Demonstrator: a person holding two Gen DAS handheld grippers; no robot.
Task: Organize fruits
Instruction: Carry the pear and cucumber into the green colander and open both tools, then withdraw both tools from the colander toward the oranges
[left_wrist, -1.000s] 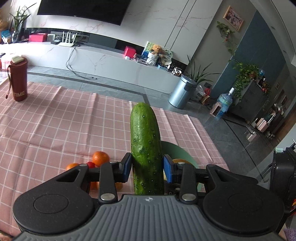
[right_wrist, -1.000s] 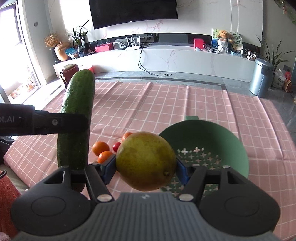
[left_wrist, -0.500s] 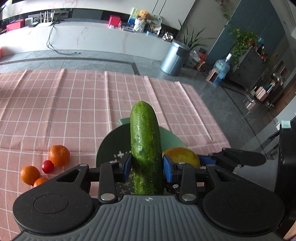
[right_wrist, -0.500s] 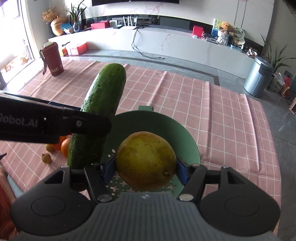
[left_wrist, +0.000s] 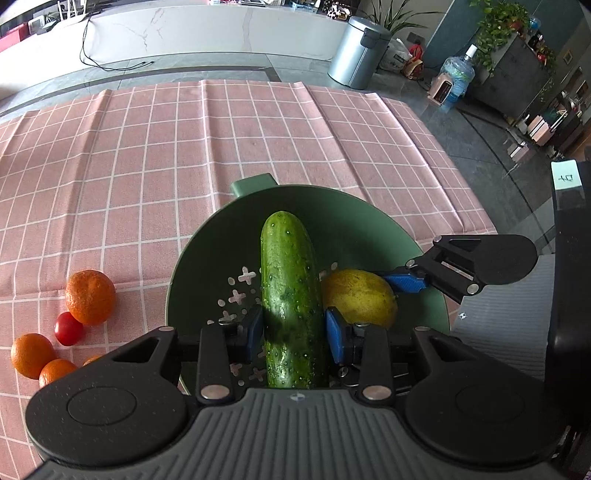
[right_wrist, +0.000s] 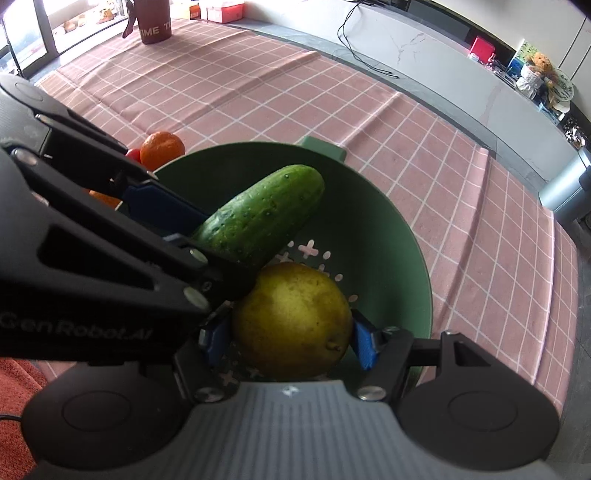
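Observation:
My left gripper (left_wrist: 293, 332) is shut on a green cucumber (left_wrist: 290, 295), held inside the green perforated colander (left_wrist: 207, 251). My right gripper (right_wrist: 291, 339) is shut on a yellow-green pear (right_wrist: 293, 317), also low inside the colander (right_wrist: 388, 221), just right of the cucumber (right_wrist: 262, 218). The pear (left_wrist: 360, 295) and the right gripper's fingers (left_wrist: 406, 282) show in the left wrist view. The left gripper's fingers (right_wrist: 159, 203) cross the right wrist view from the left.
Several oranges (left_wrist: 90, 297) and a cherry tomato (left_wrist: 68, 328) lie on the pink checked cloth (left_wrist: 184, 147) left of the colander. A dark red bottle (right_wrist: 153, 22) stands at the far end of the table. The table's right edge drops to the floor.
Both grippers have tilted down and lowered their fruit into the colander. The cucumber and the pear have come close together inside it.

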